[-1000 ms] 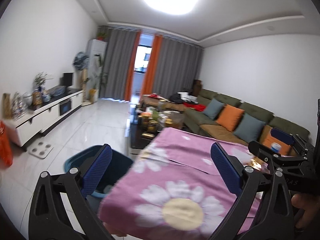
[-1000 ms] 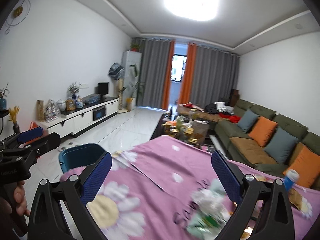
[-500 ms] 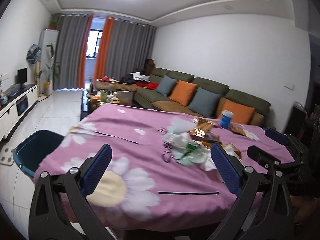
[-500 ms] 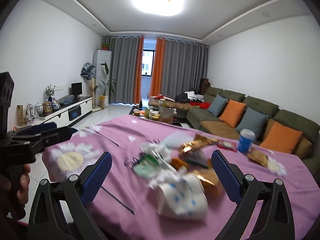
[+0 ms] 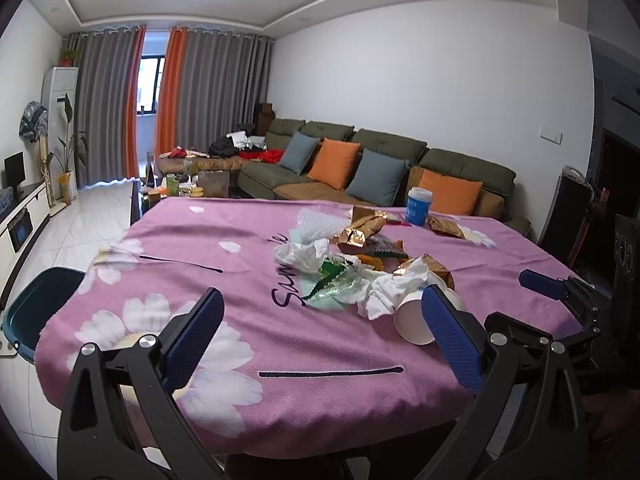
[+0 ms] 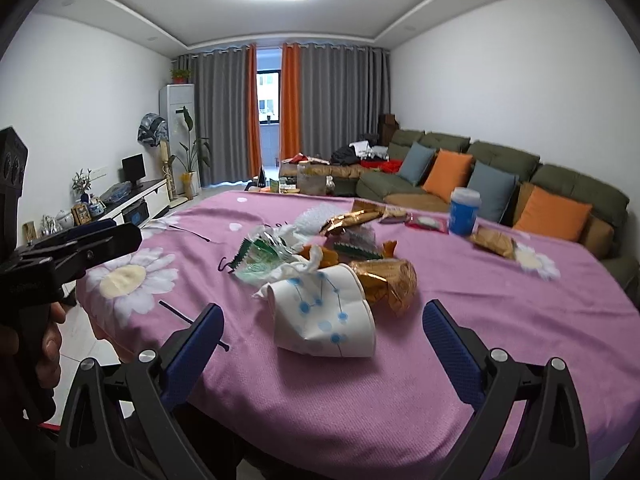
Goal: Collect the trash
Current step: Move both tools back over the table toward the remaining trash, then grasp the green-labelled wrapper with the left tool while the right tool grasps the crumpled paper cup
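Where wrappers (image 6: 384, 280) crowd: cup (image 6: 326, 314).

Bare cloth (image 6: 500, 320) (near edge) fronts the crushed cup (image 6: 324, 316).

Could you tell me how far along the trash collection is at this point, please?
Nothing looks collected yet. The litter pile of wrappers, tissues and a crushed paper cup lies on the pink tablecloth, with the blue cup standing farther back. Both the left gripper and right gripper are open and empty, the right one facing the paper cup. The teal bin sits beside the table; its inside is not visible.
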Available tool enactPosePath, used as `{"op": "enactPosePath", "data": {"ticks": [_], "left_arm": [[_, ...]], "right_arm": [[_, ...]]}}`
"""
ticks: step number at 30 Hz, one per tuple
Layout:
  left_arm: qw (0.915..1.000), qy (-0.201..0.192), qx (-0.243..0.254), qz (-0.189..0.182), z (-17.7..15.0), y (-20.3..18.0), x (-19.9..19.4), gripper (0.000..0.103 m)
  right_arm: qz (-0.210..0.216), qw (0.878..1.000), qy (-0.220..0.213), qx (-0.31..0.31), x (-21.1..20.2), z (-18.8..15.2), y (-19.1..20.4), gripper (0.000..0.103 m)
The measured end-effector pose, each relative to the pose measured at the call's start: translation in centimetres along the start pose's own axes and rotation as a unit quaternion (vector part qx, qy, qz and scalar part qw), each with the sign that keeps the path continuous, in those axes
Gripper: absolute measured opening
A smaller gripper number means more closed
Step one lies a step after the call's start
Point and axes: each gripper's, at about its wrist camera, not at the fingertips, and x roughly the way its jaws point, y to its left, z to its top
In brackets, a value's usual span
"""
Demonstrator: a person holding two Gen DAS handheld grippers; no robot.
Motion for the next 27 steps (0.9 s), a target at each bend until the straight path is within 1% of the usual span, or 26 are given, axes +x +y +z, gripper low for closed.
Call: {"op": "enactPosePath", "data": {"ticks": [2, 9, 14, 17, 20, 24, 25, 27], "left_arm": [[1.0000, 0.008, 0.003, -0.002, 0.1, 0.2, 1.0, 0.097], [0.9994, 0.027, 0.019, -0.009, 0.5, 0.5, 4.5, 0.097], [0.9985, 0.042, 0.022, -0.029, 1.0, 0.7, 7.8, 0.097], [0.9979, 0.053, 0.021, -0.031, 1.2, 0.7, 9.7, 0.097], [0.9971, 0.068, 0.020, -0.027, 1.5, 0.7, 11.8, 0.097], [0.9945, 0.100, 0.020, -0.026, 1.3, 0.7, 14.8, 0.097], [0.9932, 0.112, 0.022, -0.025, 1.2, 0.6, 15.7, 0.096], [0.9915, 0.125, 0.021, -0.030, 1.1, 0.5, 16.9, 0.091]], "right_arm": [[0.001, 1.000, 0.009, 0.006, 0.6, -0.1, -0.4, 0.096], [0.024, 0.998, 0.046, 0.021, 3.6, 0.0, -1.3, 0.096], [0.039, 0.997, 0.069, 0.018, 5.3, 0.2, -1.2, 0.096], [0.042, 0.996, 0.080, 0.019, 6.2, 0.3, -1.3, 0.096], [0.043, 0.995, 0.088, 0.022, 6.9, 0.2, -1.5, 0.096], [0.047, 0.994, 0.097, 0.025, 7.5, 0.1, -1.7, 0.096], [0.048, 0.993, 0.100, 0.026, 7.7, 0.0, -1.8, 0.096], [0.053, 0.993, 0.105, 0.030, 7.9, 0.0, -1.9, 0.096]]}}
